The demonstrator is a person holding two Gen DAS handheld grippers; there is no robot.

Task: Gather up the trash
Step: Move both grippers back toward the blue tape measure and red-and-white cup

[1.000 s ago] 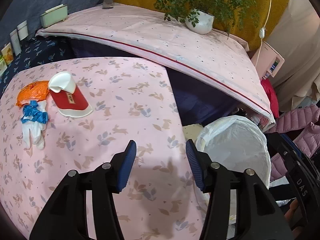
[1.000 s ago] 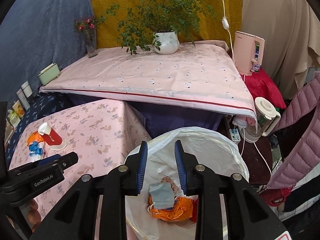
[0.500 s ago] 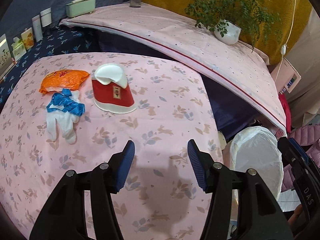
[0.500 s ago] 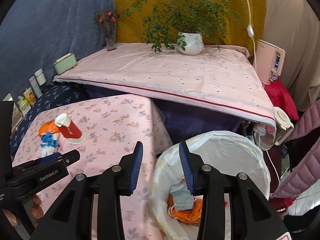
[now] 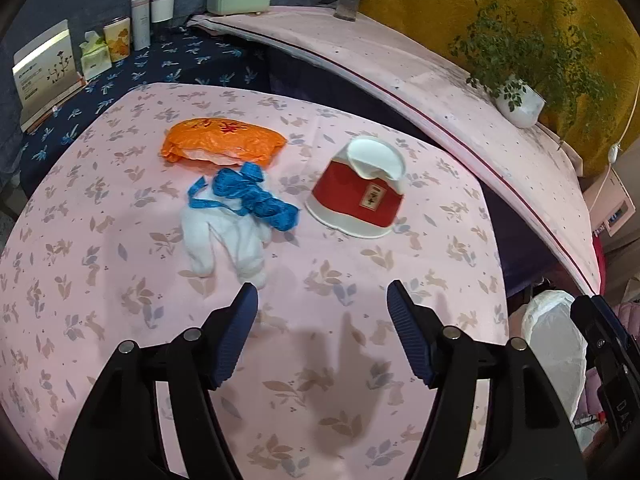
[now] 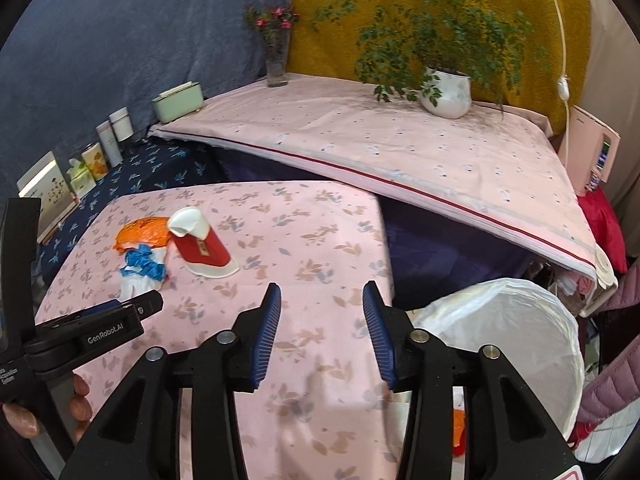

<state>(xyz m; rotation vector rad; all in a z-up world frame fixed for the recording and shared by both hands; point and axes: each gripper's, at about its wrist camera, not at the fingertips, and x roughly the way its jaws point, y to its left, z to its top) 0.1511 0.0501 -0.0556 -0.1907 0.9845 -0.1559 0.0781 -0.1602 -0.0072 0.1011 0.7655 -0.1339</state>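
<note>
On the pink table (image 5: 360,380) lie a crushed red and white paper cup (image 5: 358,196), an orange wrapper (image 5: 222,140), a blue ribbon bundle (image 5: 254,194) and a white glove (image 5: 224,240). My left gripper (image 5: 320,316) is open and empty, just short of the glove. My right gripper (image 6: 320,312) is open and empty above the table's right part. The cup (image 6: 202,244), wrapper (image 6: 140,232) and ribbon (image 6: 144,264) show at the left of the right wrist view. The white-lined trash bin (image 6: 516,320) stands to the right, with orange trash inside.
A higher pink-covered table (image 6: 380,148) holds a potted plant (image 6: 446,92), a vase (image 6: 276,60) and a green box (image 6: 178,102). Boxes and bottles (image 5: 96,48) line the dark blue cloth at the left. A pink appliance (image 6: 592,152) and jackets are at the right.
Both grippers swung left from over the trash bin to over the table. The right gripper opened wider. The trash items are nearer to the left gripper.
</note>
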